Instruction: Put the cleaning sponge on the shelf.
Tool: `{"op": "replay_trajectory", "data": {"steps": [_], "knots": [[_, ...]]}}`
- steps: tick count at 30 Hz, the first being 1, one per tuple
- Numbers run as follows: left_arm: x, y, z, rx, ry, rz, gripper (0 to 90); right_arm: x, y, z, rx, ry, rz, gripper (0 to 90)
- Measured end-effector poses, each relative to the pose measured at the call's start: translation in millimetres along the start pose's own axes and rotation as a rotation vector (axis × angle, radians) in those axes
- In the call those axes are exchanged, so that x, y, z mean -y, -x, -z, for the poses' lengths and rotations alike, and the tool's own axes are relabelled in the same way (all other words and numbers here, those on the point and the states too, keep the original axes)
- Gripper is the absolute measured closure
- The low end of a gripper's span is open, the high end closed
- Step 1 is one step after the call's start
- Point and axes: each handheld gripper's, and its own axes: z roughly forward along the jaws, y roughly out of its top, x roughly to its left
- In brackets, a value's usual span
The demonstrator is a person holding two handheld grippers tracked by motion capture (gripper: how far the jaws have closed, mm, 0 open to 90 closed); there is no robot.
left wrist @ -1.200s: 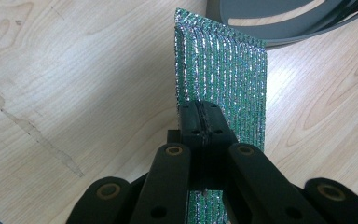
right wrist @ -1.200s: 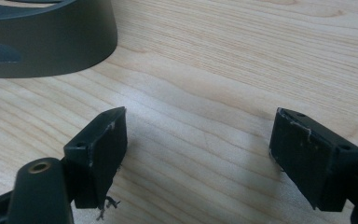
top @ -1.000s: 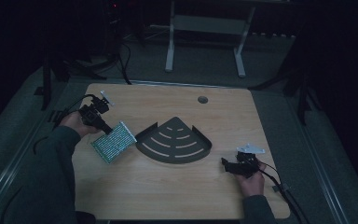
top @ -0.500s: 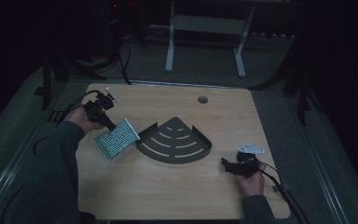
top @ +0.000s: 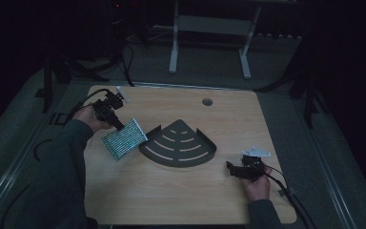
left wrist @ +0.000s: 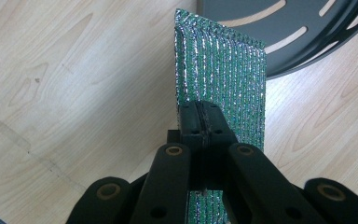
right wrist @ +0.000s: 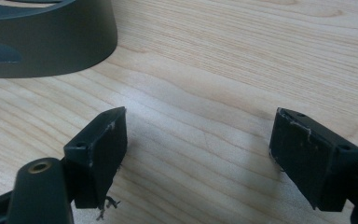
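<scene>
Item: green glitter pad (left wrist: pixel 223 79), pinched in your left gripper (left wrist: pixel 200 122) fingers.
Its lower edge hides behind them; right gripper (right wrist: pixel 198 156) fingers wide, empty.

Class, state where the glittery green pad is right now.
In the high view the green pad is at the table's left, pinched in the left gripper, just left of the dark quarter-round rack.

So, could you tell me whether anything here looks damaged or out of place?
Only slight wear: the right gripper has chipped, scuffed fingers, with a frayed thread under one. The sponge, pinched in the left gripper, and the dark corner rack look intact.
</scene>
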Motion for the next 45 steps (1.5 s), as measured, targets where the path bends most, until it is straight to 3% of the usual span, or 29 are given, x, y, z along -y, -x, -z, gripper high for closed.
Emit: {"op": "replay_trajectory", "data": {"steps": [19, 45], "knots": [[-39.4, 20.4, 1.1, -0.004, 0.007, -0.071, 90.0, 0.0, 0.0, 0.0, 0.000, 0.000, -0.001, 18.6], [-73.1, 40.3, -7.1, -0.010, 0.010, -0.138, 90.0, -0.1, 0.1, 0.0, 0.000, 0.001, 0.000, 18.6]]}}
